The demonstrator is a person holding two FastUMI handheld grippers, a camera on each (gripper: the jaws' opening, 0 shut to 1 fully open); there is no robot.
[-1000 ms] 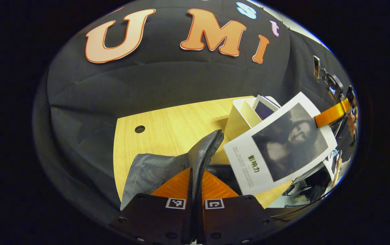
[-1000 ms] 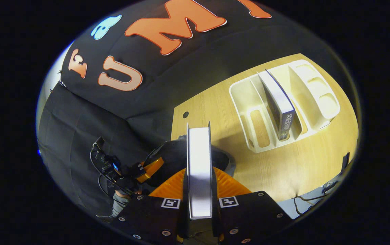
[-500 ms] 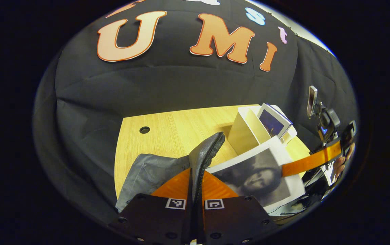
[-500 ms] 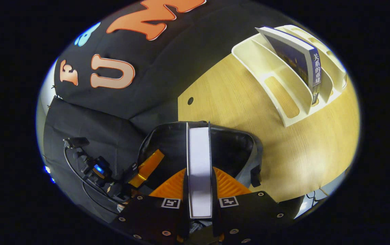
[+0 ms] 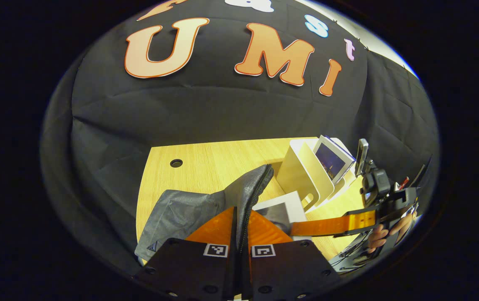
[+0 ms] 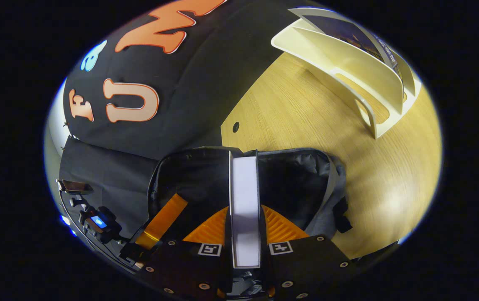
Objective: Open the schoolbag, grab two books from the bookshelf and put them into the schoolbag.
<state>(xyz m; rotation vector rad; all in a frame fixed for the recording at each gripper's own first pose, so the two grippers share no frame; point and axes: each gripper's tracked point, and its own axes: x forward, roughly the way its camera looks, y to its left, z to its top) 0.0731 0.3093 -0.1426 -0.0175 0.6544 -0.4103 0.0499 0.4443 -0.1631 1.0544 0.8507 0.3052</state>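
Observation:
The grey schoolbag (image 5: 180, 211) lies on the wooden table, its mouth (image 6: 289, 179) gaping open. My left gripper (image 5: 239, 217) is shut on the bag's zipper edge (image 5: 252, 188), holding it up. My right gripper (image 6: 244, 209) is shut on a white-covered book (image 6: 244, 196), edge-on between the fingers and partly down inside the bag's opening. In the left gripper view that book (image 5: 282, 209) shows its portrait cover sinking behind the bag's edge, with the right gripper's orange finger (image 5: 331, 223) on it. A second book (image 5: 332, 159) with a dark blue cover stands in the white bookshelf (image 5: 302, 177).
The wooden table (image 6: 306, 121) has a small round hole (image 5: 176, 163) near its far left corner. The white bookshelf (image 6: 348, 58) stands at the far right of the table. A hand (image 5: 390, 232) holds the right gripper near the table's right edge.
My right gripper has lowered the white book from above the bag into its open mouth. The left gripper has kept its hold on the zipper edge.

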